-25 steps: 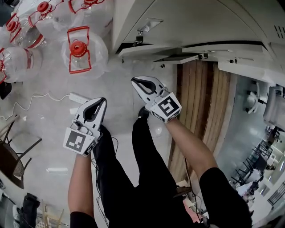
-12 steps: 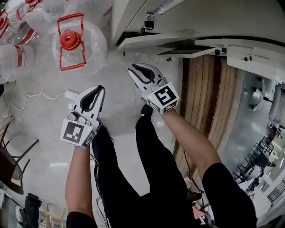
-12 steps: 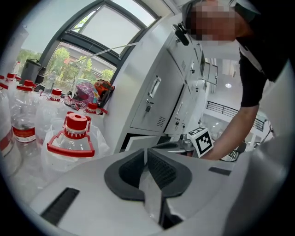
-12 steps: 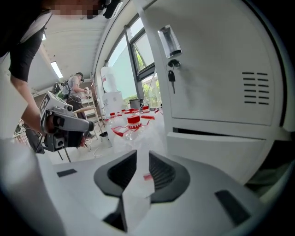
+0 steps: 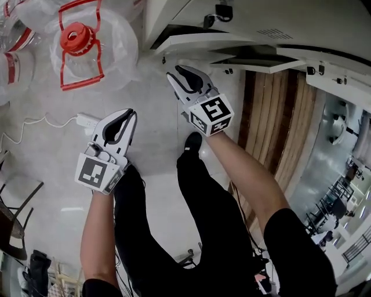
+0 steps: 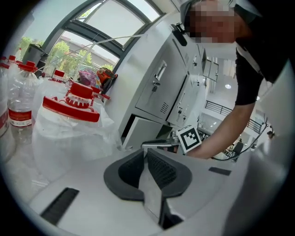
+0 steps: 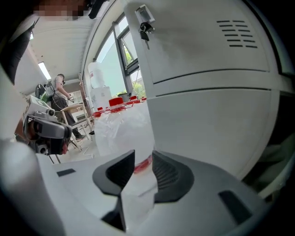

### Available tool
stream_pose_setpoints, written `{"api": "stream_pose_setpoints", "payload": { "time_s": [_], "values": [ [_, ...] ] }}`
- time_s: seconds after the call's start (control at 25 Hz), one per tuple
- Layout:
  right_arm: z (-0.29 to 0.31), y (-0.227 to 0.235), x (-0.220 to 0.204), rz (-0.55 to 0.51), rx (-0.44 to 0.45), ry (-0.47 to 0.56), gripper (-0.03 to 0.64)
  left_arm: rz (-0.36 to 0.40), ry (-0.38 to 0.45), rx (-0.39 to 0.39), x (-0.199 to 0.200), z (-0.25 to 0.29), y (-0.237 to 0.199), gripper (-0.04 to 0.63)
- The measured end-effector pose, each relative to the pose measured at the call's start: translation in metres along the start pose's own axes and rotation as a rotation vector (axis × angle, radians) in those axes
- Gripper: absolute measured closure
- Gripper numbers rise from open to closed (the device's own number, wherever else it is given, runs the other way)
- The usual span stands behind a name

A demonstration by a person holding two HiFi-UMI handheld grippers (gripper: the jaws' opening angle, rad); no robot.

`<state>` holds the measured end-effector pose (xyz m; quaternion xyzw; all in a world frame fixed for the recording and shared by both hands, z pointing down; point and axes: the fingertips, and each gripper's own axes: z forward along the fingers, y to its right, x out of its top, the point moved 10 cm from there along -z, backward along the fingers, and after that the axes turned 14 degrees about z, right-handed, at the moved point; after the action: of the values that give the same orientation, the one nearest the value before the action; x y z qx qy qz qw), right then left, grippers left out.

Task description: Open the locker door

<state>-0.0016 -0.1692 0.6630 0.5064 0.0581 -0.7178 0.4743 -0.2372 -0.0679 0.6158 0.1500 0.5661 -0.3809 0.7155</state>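
Right gripper moves up on the locker, jaws parting!
The right gripper point(image 5: 181, 76) has pushed forward, closer to the locker point(image 5: 243, 23). Its jaws, shut a second ago, are opening on empty air, and the head seems to have leaned in too.

head view: overhead, steeply down | gripper views: low, forward, near locker point(image 6: 159, 87) | shared: locker

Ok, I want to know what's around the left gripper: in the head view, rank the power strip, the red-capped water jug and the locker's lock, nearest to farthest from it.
1. The power strip, on the floor just left of the left gripper.
2. The water jug, ahead and to the left.
3. The lock, farthest, ahead-right on the locker.
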Motion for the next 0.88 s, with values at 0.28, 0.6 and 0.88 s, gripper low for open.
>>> {"api": "stream_pose_setpoints", "payload": {
  "time_s": [0.28, 0.6, 0.88],
  "values": [
    [0.034, 0.025, -0.03, -0.003, -0.043, -0.021, 0.495, -0.001, 0.006, -0.016, -0.029, 0.02, -0.01, 0.575],
    [0.06, 0.042, -0.046, 0.023, -0.083, -0.003, 0.488, -0.008, 0.012, -0.028, -0.045, 0.022, -0.021, 0.575],
    [0.083, 0.049, -0.057, 0.04, -0.139, -0.005, 0.474, -0.018, 0.005, -0.036, -0.058, 0.023, -0.032, 0.575]
  ]
}}
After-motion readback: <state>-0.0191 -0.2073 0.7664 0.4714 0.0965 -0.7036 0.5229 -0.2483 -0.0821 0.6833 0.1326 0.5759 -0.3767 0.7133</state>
